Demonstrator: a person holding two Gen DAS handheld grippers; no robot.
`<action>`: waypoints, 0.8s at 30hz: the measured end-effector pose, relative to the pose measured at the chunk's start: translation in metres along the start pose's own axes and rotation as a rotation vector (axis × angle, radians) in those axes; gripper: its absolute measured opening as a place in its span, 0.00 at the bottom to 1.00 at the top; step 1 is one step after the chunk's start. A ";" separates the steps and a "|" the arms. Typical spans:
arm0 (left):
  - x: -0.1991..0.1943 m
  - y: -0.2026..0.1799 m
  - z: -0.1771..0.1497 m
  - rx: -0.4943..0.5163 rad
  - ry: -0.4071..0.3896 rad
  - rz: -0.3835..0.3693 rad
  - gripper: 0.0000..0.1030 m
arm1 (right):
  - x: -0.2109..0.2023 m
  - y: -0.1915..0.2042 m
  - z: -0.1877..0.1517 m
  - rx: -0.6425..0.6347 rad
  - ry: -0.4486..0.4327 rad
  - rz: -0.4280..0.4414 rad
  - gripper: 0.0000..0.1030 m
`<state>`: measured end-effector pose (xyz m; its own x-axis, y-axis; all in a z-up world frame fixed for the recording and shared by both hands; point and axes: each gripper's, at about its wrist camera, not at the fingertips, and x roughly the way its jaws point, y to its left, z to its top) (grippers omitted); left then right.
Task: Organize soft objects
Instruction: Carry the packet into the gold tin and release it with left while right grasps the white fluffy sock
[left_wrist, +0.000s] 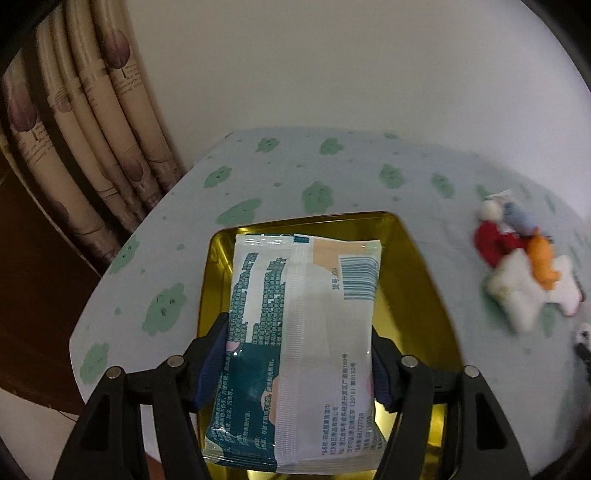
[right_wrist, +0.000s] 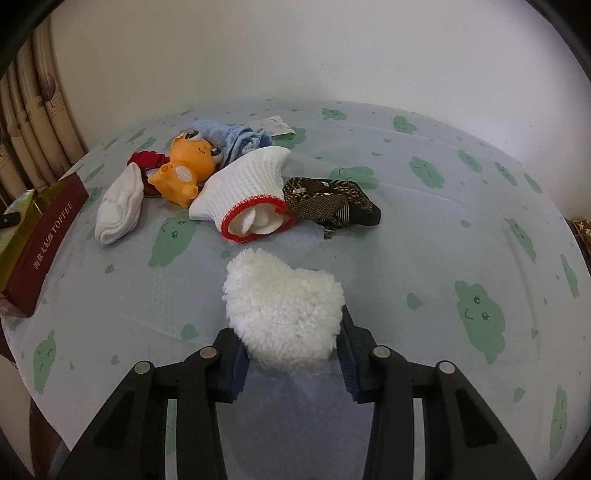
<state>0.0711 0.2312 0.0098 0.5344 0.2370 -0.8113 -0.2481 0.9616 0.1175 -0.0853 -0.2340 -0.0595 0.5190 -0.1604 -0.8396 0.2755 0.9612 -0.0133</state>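
Note:
My left gripper (left_wrist: 297, 354) is shut on a wet-wipe pack (left_wrist: 303, 314), white and teal with a barcode, its blue pads pressing both long sides. The pack hangs over an open gold tin (left_wrist: 417, 280) on the cloud-print cloth. In the right wrist view my right gripper (right_wrist: 291, 347) is shut on a fluffy white pad (right_wrist: 284, 306) that rests low on the cloth. Behind it lie a white knitted piece with a red rim (right_wrist: 247, 188), an orange plush toy (right_wrist: 184, 170), a white sock (right_wrist: 120, 206), a blue cloth (right_wrist: 236, 140) and a brown patterned cloth (right_wrist: 328, 199).
The same pile (left_wrist: 517, 280) shows blurred to the right of the tin in the left wrist view. A dark red toffee box (right_wrist: 48, 232) with a gold inside stands at the left table edge. Curtains (left_wrist: 92, 147) hang beyond the left edge, and a white wall rises behind.

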 end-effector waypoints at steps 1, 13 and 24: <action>0.006 0.004 0.002 -0.007 0.007 0.025 0.66 | 0.000 0.000 0.000 0.001 0.001 0.000 0.37; 0.016 0.009 0.018 0.004 0.044 -0.029 0.78 | 0.003 0.002 0.000 0.005 0.013 0.007 0.39; -0.083 0.029 -0.032 -0.245 -0.125 -0.011 0.78 | 0.001 0.003 0.001 -0.001 0.012 0.031 0.39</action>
<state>-0.0059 0.2350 0.0621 0.6302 0.2563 -0.7329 -0.4214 0.9057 -0.0457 -0.0835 -0.2317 -0.0598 0.5180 -0.1277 -0.8458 0.2583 0.9660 0.0124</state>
